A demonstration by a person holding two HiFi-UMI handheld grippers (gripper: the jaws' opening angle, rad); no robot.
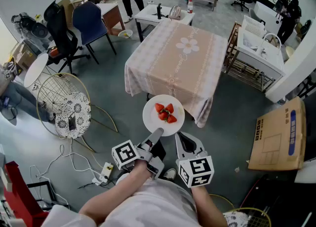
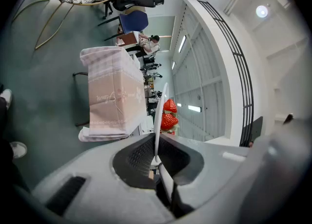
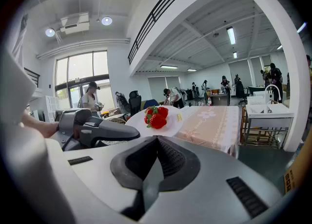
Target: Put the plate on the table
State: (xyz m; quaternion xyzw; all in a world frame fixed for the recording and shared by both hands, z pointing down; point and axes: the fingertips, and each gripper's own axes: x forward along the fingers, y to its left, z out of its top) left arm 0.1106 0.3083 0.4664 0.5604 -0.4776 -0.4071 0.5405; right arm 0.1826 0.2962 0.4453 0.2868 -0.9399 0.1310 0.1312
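Observation:
A white plate [image 1: 163, 116] with three strawberries [image 1: 164, 112] hangs over the floor, just short of the near edge of the table with the pink cloth [image 1: 178, 56]. My left gripper [image 1: 155, 135] is shut on the plate's near rim. From the left gripper view the plate [image 2: 159, 113] shows edge-on between the jaws, strawberries [image 2: 169, 115] on its right face. My right gripper [image 1: 184, 141] floats beside the plate's near right edge, shut and holding nothing. The right gripper view has the plate [image 3: 168, 126] and the left gripper [image 3: 92, 128] just ahead of its closed jaws [image 3: 156, 139].
A wire chair with a patterned cushion [image 1: 69, 107] stands to the left, with cables and a power strip [image 1: 106, 170] on the floor. A cardboard box [image 1: 279, 134] lies at the right. Office chairs [image 1: 89, 23], desks and people are further back.

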